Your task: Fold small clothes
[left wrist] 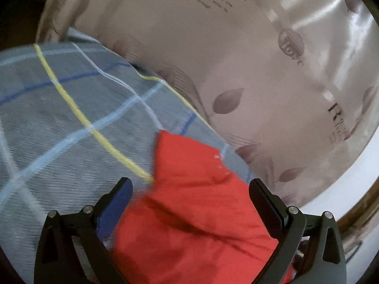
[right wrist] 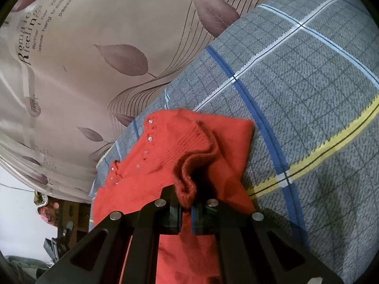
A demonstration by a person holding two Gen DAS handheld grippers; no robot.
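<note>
Left wrist view: the left claw (left wrist: 190, 184) stands wide open, its two fingers (left wrist: 267, 203) well apart on either side of a red knit garment (left wrist: 189, 201). The garment lies between the fingers without being clamped; whether the pads touch it cannot be told, as this view is blurred. The garment rests on a grey checked blanket (left wrist: 59, 123) crossed by blue, white and yellow stripes. Beyond the blanket's far edge lies a beige cover printed with leaves and lettering (left wrist: 236, 59).

Right wrist view: the right claw (right wrist: 186, 207) is closed on a ribbed edge of the red knit garment (right wrist: 165, 156), the pinched fold rising in a loop just ahead of the fingertips (right wrist: 174, 198). The rest of the garment spreads forward and to the left over the grey checked blanket (right wrist: 308, 94), near the blanket's edge where it meets the beige cover printed with leaves and lettering (right wrist: 94, 47). A row of small shiny studs (right wrist: 149, 138) runs along the garment's left part. Dim furniture (right wrist: 61, 224) shows at the lower left, too indistinct to identify.
</note>
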